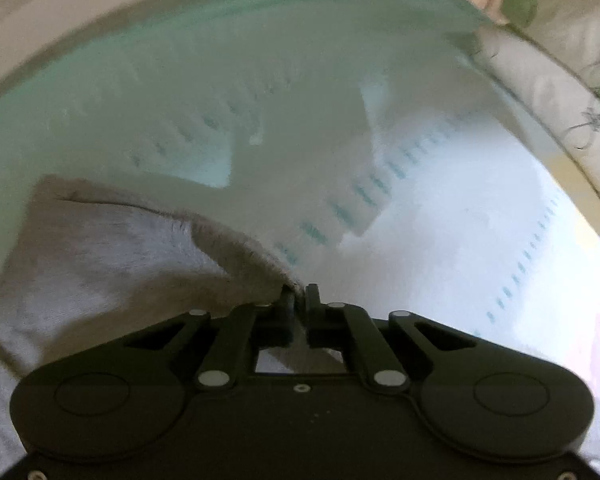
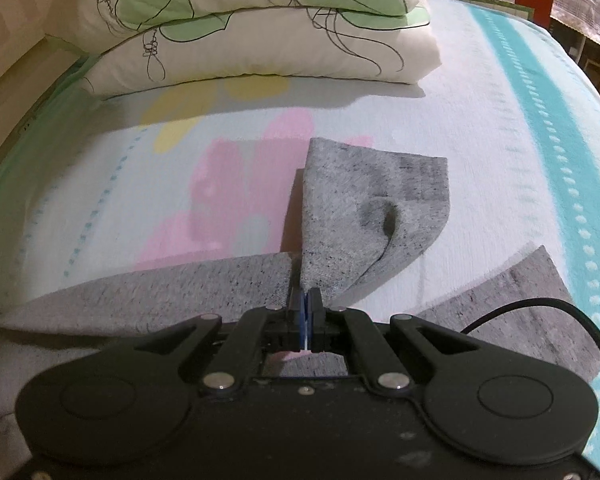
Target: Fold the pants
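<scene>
Both claws were clamped on the grey pants point(image 2: 340, 216) on the bed point(image 2: 480, 152) below the pillows point(image 2: 260, 32): the left claw point(image 1: 300, 294) pinched an edge, the right claw point(image 2: 305, 300) a raised fold.

Heathered grey pants point(image 2: 340, 216) lie rumpled on the bed, one corner lifted.

Each black hand-held gripper point(image 1: 300, 296) point(image 2: 307, 300) has silver pivot pins; the right shows blue pads.

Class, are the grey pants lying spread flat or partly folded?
Partly folded: the pants are lifted and doubled over, pinched by the right tool, above the bedsheet.
</scene>
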The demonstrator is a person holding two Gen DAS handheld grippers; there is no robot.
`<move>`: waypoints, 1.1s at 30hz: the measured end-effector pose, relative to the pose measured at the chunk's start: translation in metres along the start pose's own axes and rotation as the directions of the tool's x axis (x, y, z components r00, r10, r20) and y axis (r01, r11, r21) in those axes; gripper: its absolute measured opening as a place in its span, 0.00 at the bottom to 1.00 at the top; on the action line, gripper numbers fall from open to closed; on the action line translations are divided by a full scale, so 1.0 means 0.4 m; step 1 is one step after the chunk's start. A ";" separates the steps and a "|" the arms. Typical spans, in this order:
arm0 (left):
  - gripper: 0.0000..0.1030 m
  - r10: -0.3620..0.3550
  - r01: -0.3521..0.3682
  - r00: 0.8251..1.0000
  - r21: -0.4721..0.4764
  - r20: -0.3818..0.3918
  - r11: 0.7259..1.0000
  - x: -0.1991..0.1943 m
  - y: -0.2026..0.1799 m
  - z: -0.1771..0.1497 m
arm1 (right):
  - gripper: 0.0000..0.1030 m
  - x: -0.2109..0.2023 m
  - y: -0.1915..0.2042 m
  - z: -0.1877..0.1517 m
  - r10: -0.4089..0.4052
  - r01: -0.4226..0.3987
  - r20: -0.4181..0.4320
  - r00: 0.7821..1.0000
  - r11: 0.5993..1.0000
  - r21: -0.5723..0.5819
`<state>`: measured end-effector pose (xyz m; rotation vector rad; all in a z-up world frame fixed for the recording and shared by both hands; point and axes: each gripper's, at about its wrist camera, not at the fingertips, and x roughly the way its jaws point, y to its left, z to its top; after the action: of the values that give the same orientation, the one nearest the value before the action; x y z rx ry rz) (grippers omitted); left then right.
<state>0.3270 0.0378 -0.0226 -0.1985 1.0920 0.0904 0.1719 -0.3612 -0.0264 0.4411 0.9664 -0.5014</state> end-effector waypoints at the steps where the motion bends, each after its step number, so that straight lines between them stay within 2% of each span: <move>1: 0.06 0.001 -0.002 1.000 0.009 0.018 1.000 -0.030 0.003 -0.013 | 0.01 -0.008 -0.003 -0.002 -0.003 0.003 0.004 1.000 1.000 -0.001; 6: 0.05 -0.011 0.007 0.994 0.029 0.112 1.000 -0.192 0.034 -0.102 | 0.01 -0.075 -0.024 -0.016 -0.013 0.013 0.036 0.999 1.000 0.001; 9: 0.05 -0.031 0.019 0.983 0.073 0.180 0.997 -0.285 0.051 -0.195 | 0.01 -0.129 -0.046 -0.039 -0.023 0.022 0.056 0.998 1.000 0.019; 12: 0.05 -0.053 0.038 0.975 0.074 0.214 0.997 -0.343 0.079 -0.276 | 0.01 -0.175 -0.070 -0.079 -0.043 0.040 0.068 0.997 0.998 0.041; 15: 0.05 -0.074 0.063 0.974 0.061 0.213 0.996 -0.384 0.113 -0.364 | 0.01 -0.197 -0.094 -0.131 -0.060 0.055 0.058 0.997 0.995 0.081; 17: 0.05 -0.080 0.070 0.975 0.057 0.206 0.996 -0.393 0.130 -0.410 | 0.01 -0.196 -0.109 -0.165 -0.067 0.061 0.047 0.997 0.992 0.114; 21: 0.05 -0.056 0.040 0.978 0.081 0.201 0.996 -0.390 0.144 -0.494 | 0.01 -0.170 -0.121 -0.227 -0.084 0.079 0.026 0.996 0.986 0.147; 25: 0.05 -0.034 0.024 0.989 0.066 0.143 0.998 -0.354 0.147 -0.554 | 0.01 -0.141 -0.121 -0.262 -0.092 0.090 0.005 0.996 0.984 0.151; 33: 0.05 -0.015 0.009 0.996 0.069 0.092 0.998 -0.301 0.141 -0.581 | 0.01 -0.156 -0.159 -0.292 -0.110 0.106 0.021 0.994 0.984 0.144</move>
<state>0.0595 0.0486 -0.0258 -0.1377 0.9996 0.0503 0.0282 -0.3336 -0.0394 0.5106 0.9332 -0.6764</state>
